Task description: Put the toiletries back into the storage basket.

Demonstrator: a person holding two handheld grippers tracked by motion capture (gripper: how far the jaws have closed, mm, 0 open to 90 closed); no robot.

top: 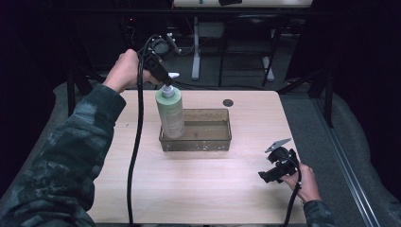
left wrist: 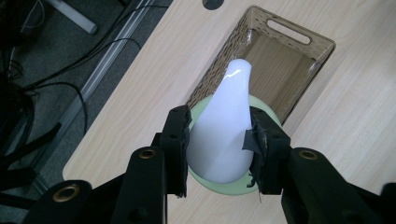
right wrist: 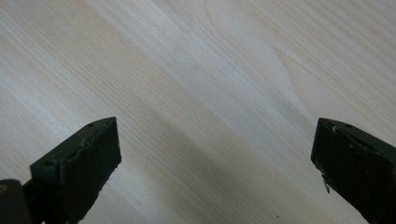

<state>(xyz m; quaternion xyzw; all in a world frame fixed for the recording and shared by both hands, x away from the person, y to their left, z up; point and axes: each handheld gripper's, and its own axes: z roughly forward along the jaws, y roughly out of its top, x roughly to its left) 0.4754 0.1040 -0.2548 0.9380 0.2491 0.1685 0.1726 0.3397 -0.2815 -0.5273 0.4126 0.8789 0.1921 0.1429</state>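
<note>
Lowering step: keep the bottle upright and centred so its base clears the bin wall.
Table (top: 198, 189): pale wood, mid-frame.
Bin (top: 213, 142): brown, see-through, centre of frame; holds the bottle at its left end, otherwise bare.
Bottle (top: 170, 113): green, standing upright.
Left gripper (left wrist: 219, 140): clamped on the white pump head (left wrist: 224, 126).
Right gripper (right wrist: 215, 168): lower right, jaws apart over bare table.

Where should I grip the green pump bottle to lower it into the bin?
Grip the white pump head from above, as the left gripper does: it is narrower than the upright green bottle, and a top grip probably keeps clear of the brown bin walls.
</note>
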